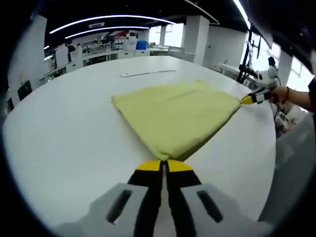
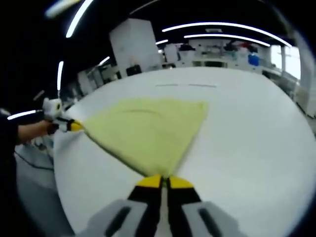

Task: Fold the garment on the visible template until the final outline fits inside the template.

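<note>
In the left gripper view the left gripper (image 1: 164, 165) rises from the bottom centre of the frame, its yellow-tipped fingers (image 1: 148, 166) pressed together on the near corner of the yellow garment (image 1: 177, 116). From that pinched corner the cloth fans out toward the middle of the frame and lies flat on the white worktop (image 1: 64, 143), one corner pointing to the left of centre and another running to the right edge. At that right-hand corner the right gripper (image 1: 249, 98) comes in, its yellow tips closed on the fabric, with a person's hand (image 1: 280, 94) behind it. A thin pale strip (image 1: 147, 73) lies on the worktop beyond the garment, in the upper middle of the frame, well apart from the cloth.

In the right gripper view the right gripper (image 2: 164, 181) stands at the bottom centre with its fingers (image 2: 180, 183) clamped on the nearest corner of the garment (image 2: 148, 129). The cloth spreads upward across the middle of the frame on the worktop (image 2: 247, 143). Its left corner is held by the left gripper (image 2: 73, 126), which enters from the left edge with its tips shut on the fabric; a hand (image 2: 49, 127) and dark sleeve (image 2: 7, 143) sit behind it. Faint line marks (image 2: 186, 85) show on the worktop above the garment.
</note>
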